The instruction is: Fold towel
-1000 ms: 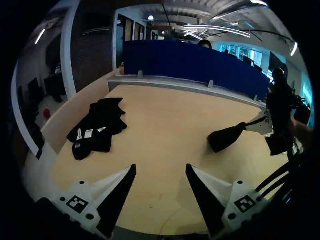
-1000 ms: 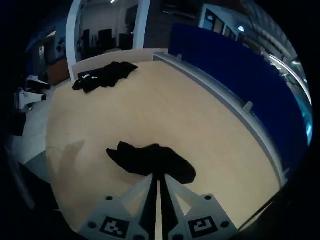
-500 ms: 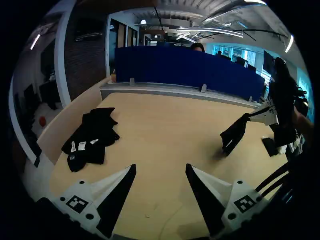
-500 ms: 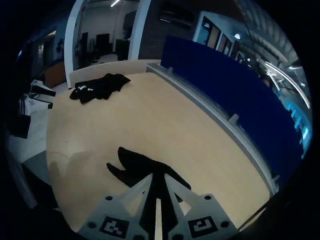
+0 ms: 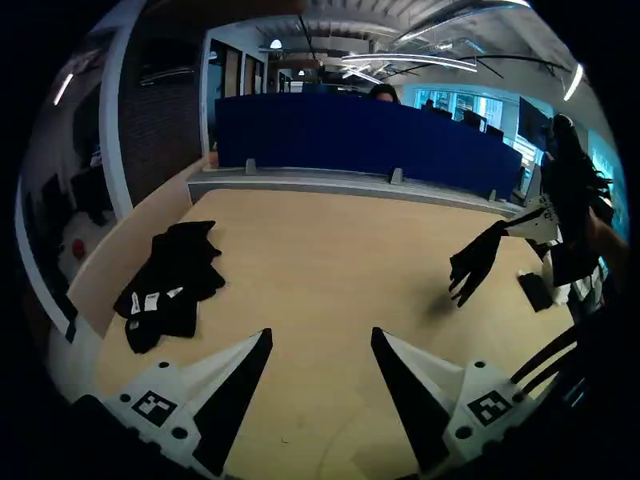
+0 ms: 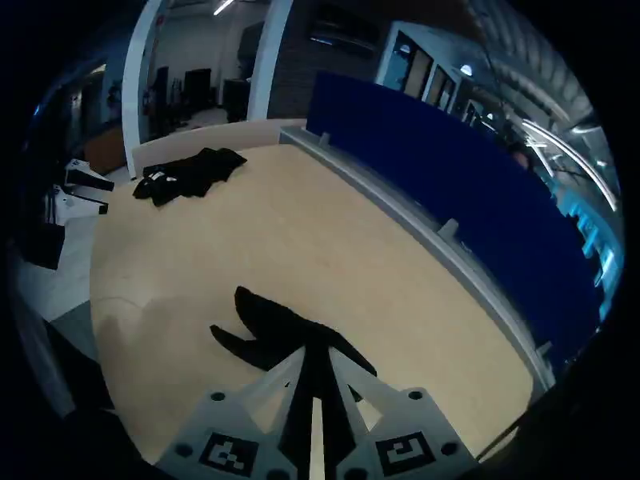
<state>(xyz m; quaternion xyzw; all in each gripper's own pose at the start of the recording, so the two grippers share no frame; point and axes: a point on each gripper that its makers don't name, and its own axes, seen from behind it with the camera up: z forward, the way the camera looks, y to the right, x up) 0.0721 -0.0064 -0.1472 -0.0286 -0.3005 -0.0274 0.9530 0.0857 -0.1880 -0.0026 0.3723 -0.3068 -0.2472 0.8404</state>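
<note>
the left gripper (image 5: 320,334) is over the near edge of the table (image 5: 320,240). its two fingers are spread wide and there is nothing between them. the right gripper (image 6: 314,358) has its fingers pressed together on one end of the black towel (image 6: 276,328), so it pinches the towel. in the left gripper view the right gripper (image 5: 514,228) is above the right side of the table. the towel (image 5: 474,262) hangs down from it in a loose bunch, and there is a shadow on the table under it. i cannot tell if its lowest tip touches the table. a pile of black cloth (image 5: 166,280) lies on the left side of the table, well apart from the towel. a small dark flat thing (image 5: 534,290) lies at the right edge of the table. a blue screen (image 5: 360,140) stands along the far edge of the table.
</note>
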